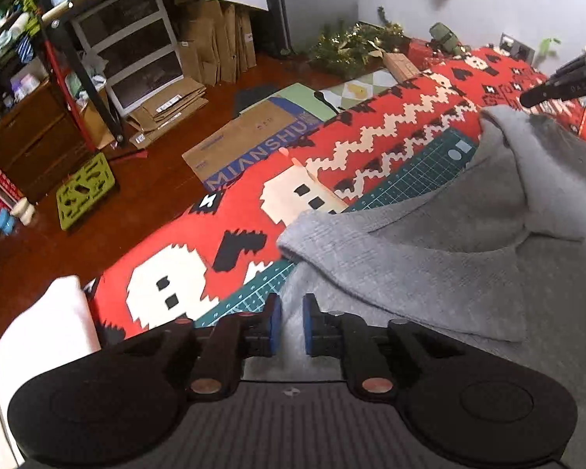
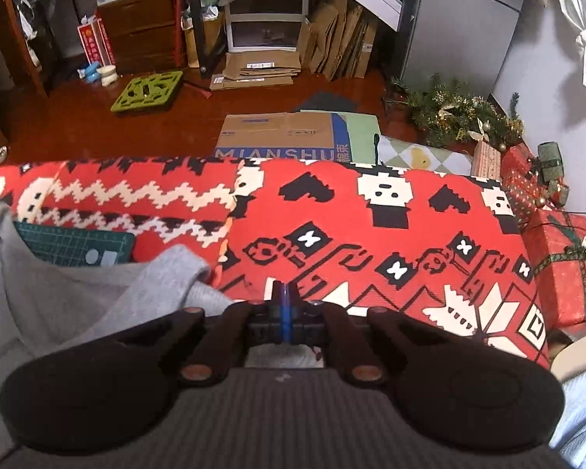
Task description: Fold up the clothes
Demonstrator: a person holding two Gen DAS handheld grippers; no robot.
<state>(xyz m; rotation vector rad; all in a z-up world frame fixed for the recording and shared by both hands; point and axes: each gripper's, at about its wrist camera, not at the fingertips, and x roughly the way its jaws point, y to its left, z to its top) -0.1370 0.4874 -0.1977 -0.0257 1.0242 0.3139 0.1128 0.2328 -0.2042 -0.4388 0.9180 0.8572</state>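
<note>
A grey knit garment [image 1: 429, 254] lies partly folded on a green cutting mat [image 1: 410, 179] over a red patterned blanket [image 1: 222, 219]. My left gripper [image 1: 292, 324] sits at the garment's near left edge, its blue pads narrowed with grey cloth filling the small gap. In the right wrist view the garment [image 2: 58, 293] lies to the left and runs under the gripper body. My right gripper [image 2: 287, 301] is shut, pads together over the red blanket [image 2: 371, 234], with no cloth showing between them. In the left wrist view it [image 1: 527, 99] hangs just above the garment's far raised corner.
Flat cardboard [image 1: 246, 136] and a green plastic stand [image 1: 86, 187] lie on the wooden floor beyond the blanket's far edge. Wrapped red gift boxes [image 2: 566, 265] and a tinsel garland [image 2: 457, 117] stand at the right end. Shelves and drawers line the back wall.
</note>
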